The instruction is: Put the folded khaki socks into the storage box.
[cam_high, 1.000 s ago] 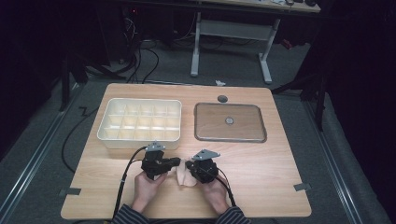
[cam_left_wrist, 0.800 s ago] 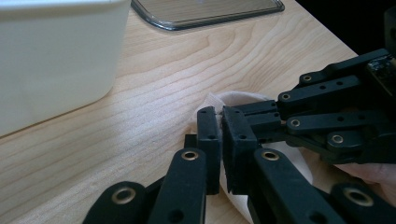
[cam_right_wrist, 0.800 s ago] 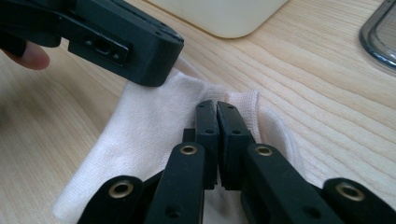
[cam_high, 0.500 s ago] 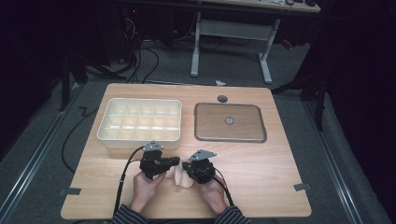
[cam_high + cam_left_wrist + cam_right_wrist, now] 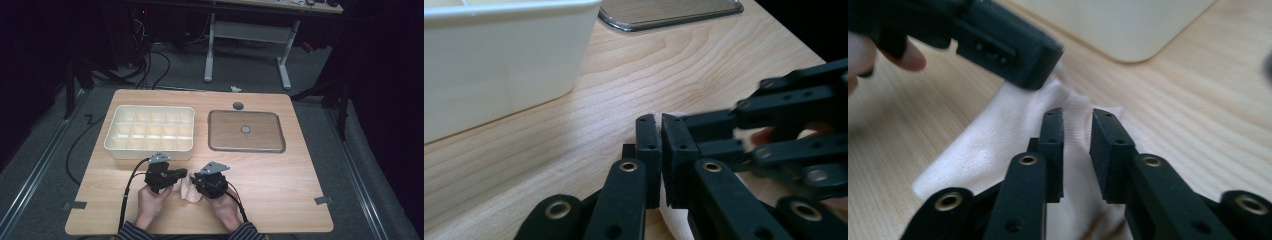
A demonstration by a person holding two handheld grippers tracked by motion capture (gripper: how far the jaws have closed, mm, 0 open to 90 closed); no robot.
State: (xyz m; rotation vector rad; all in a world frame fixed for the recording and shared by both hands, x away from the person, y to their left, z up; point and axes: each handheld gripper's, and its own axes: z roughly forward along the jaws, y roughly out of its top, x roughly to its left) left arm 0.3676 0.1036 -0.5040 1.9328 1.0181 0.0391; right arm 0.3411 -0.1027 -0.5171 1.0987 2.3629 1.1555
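A small white cloth (image 5: 189, 190) lies on the wooden table near its front edge, between my two hands. My left gripper (image 5: 182, 174) points right and is shut on an edge of the cloth (image 5: 674, 220); its jaws (image 5: 660, 120) stand almost together. One of its fingers (image 5: 1003, 47) reaches over the cloth (image 5: 998, 145) in the right gripper view. My right gripper (image 5: 195, 179) faces it from the right. Its jaws (image 5: 1077, 114) have just been opening and now stand apart, with the cloth beneath the gap and the pads pressing on nothing.
A cream compartment box (image 5: 116, 131) stands behind the left hand, its wall close by (image 5: 499, 65). A flat metal tray (image 5: 225, 132) with a small knob lies to its right. A small dark disc (image 5: 238, 105) sits near the far edge.
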